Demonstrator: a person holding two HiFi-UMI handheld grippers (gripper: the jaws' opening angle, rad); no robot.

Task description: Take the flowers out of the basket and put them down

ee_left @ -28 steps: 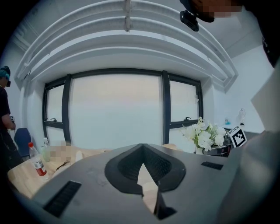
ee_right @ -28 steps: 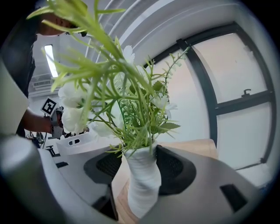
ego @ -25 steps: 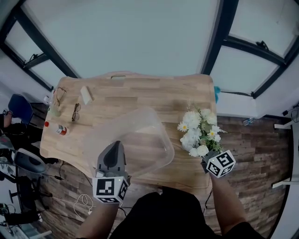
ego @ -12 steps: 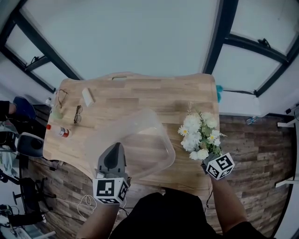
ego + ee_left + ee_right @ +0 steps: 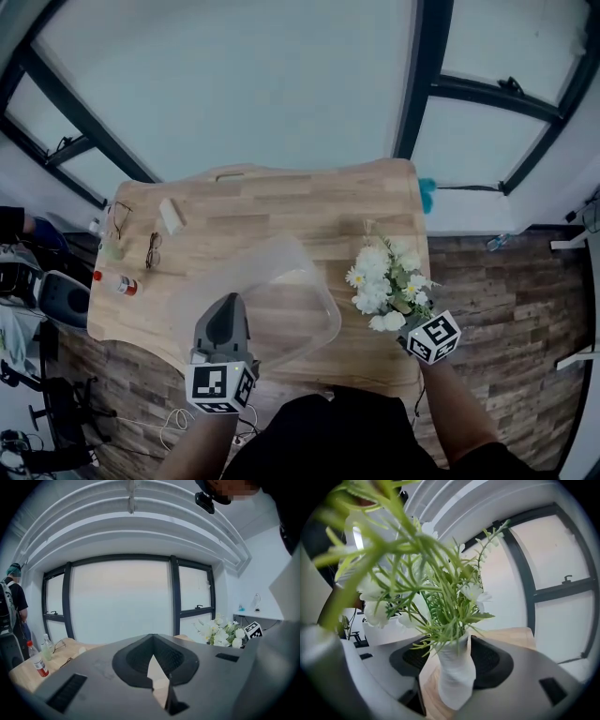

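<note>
While the right gripper (image 5: 452,670) has its jaws closed firmly on the white-wrapped stem of the artificial bouquet (image 5: 436,588), the flowers are already clear of the translucent plastic basket (image 5: 281,247) and stand to its right, over the right-hand part of the wooden table (image 5: 262,202). Whether the stem end touches the wood or hangs just above it cannot be told from these views. The left gripper (image 5: 153,670) has its jaws drawn nearly together, with only a narrow wedge of a slit between the pads. Its tip sits at the basket's near rim in the head view, so I judge that it pinches that thin clear wall to steady the basket. What remains, by my reading, is only the setting down and letting go. The bouquet looks top-heavy, with the blooms and leaves spreading wide above a short wrapped stem, so it may swing in the grip or topple sideways once the jaws part. It also hangs near the table's right edge, and a release there could let it roll off onto the floor. If the left pinch on the slick plastic gives way, the basket could slide or tip. The spectacles (image 5: 153,227) and the red-capped bottle (image 5: 124,285) lie well apart on the left, out of harm's way.
</note>
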